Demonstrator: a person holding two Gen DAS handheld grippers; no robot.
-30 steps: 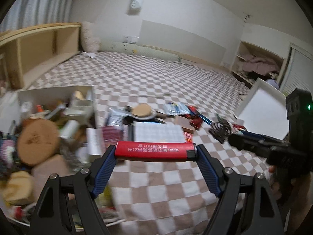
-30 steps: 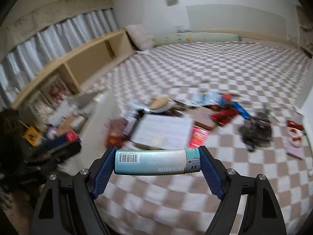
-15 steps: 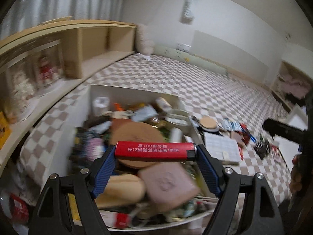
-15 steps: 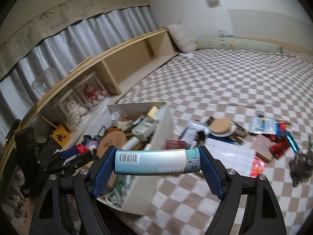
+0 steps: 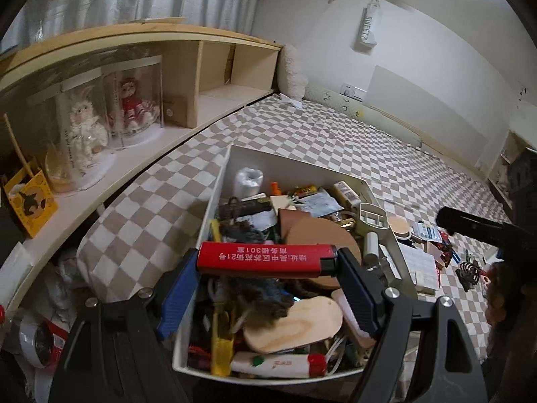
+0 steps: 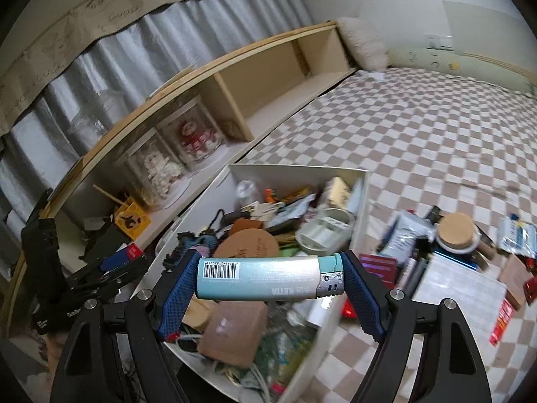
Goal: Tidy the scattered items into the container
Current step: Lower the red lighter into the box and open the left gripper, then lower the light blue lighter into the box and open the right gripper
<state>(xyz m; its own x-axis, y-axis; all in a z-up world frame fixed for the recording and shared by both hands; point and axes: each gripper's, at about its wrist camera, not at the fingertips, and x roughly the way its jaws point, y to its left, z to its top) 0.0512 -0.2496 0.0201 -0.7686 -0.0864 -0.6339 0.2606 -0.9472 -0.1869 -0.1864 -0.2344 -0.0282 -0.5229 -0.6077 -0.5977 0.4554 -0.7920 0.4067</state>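
My left gripper [image 5: 266, 262] is shut on a red lighter [image 5: 265, 259], held crosswise by its ends above the white container [image 5: 295, 164]. That box is crammed with several items, among them a round cork disc [image 5: 322, 235] and a wooden paddle [image 5: 292, 324]. In the right wrist view my right gripper [image 6: 270, 278] is shut on a pale blue lighter [image 6: 261, 278], also hanging over the white container [image 6: 298, 169]. More scattered items [image 6: 453, 268] lie on the checkered cover to the box's right. The left gripper body [image 6: 100, 268] shows at the left.
A low wooden shelf [image 5: 141, 67] with dolls in clear cases [image 5: 131, 107] runs along the left. A yellow box [image 5: 30, 198] sits on its ledge. The checkered bed cover [image 6: 436, 127] stretches behind. A white notepad [image 6: 453, 292] and a cork-lidded jar [image 6: 456, 231] lie right of the box.
Both grippers swung left from the scattered pile to above the container, each keeping its lighter. The views turned toward the shelf.
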